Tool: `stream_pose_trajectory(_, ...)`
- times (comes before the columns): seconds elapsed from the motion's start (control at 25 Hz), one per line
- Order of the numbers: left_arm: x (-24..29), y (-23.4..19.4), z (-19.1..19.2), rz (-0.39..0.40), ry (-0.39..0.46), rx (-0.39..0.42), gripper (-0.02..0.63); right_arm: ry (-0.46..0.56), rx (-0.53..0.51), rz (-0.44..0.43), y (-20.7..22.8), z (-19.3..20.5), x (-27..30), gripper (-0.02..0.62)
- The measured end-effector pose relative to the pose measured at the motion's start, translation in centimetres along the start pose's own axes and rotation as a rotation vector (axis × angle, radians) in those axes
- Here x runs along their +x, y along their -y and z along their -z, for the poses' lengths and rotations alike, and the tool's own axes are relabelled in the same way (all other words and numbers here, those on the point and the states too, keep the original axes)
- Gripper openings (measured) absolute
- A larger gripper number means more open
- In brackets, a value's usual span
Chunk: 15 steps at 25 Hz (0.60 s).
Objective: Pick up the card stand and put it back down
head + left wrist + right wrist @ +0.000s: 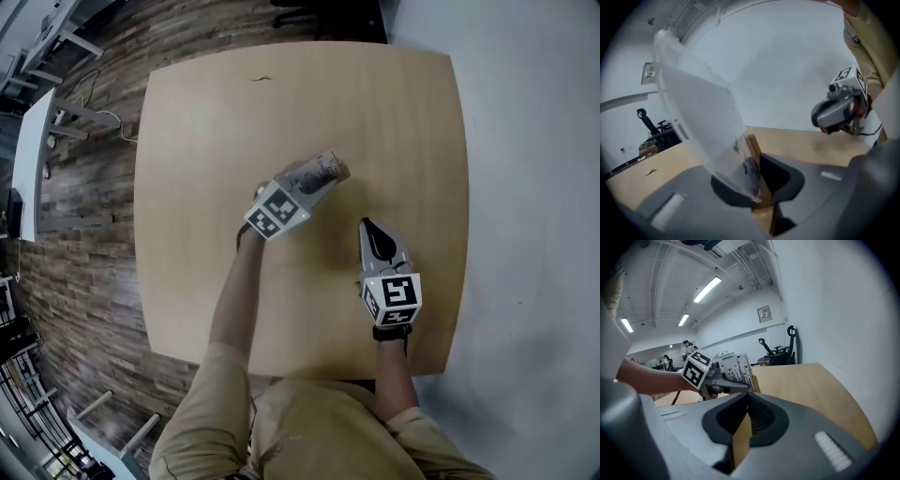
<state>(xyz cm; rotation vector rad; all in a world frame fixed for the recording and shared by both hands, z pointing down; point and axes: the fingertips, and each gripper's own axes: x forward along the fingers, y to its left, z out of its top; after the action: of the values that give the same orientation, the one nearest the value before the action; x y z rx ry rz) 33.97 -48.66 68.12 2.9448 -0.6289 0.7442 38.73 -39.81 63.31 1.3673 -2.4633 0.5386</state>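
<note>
In the head view, wood-plank floor [84, 244] is showing on the left and pale grey floor [534, 187] on the right. The light wooden counter [394, 112] is sitting between them, filling most of the view. I'm reaching both forearms in over its near edge. My left gripper [757, 171] is out over the middle of the counter with its jaws clamped on the card stand [703, 112]. The jaws are pinching the stand's wooden base, and the clear panel is leaning up and off to the left in the left gripper view. In the right gripper view the panel is showing a white card with rows of small dark marks. I can't tell if the base is touching the counter or hanging just above it. My right gripper [747, 399] is sitting nearer to me and to the right, apart from the stand, pointing across the counter. Its jaws are meeting at the tips with nothing between them, and only counter wood is showing through the slit below. A small dark scrap [262, 79] is lying near the counter's far edge, well apart from both grippers.
</note>
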Motion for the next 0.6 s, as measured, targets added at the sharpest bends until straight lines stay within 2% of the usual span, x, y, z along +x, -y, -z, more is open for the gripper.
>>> stream_pose_trajectory(0.16,3.0,-0.8,1.9,0.088,-0.053,0.082,0.054,-0.021,-0.017,-0.012,1.0,1.1,0.2,0.006)
stream_pose_trajectory(0.36,4.6,0.3,2.1,0.184,-0.079,0.164,0.052,-0.07,-0.017,0.01,1.6,2.6,-0.9,0.006)
stream_pose_trajectory(0.6,6.1,2.2,2.0,0.29,-0.102,0.269,0.052,-0.047,-0.032,0.0,2.8,2.9,-0.9,0.006)
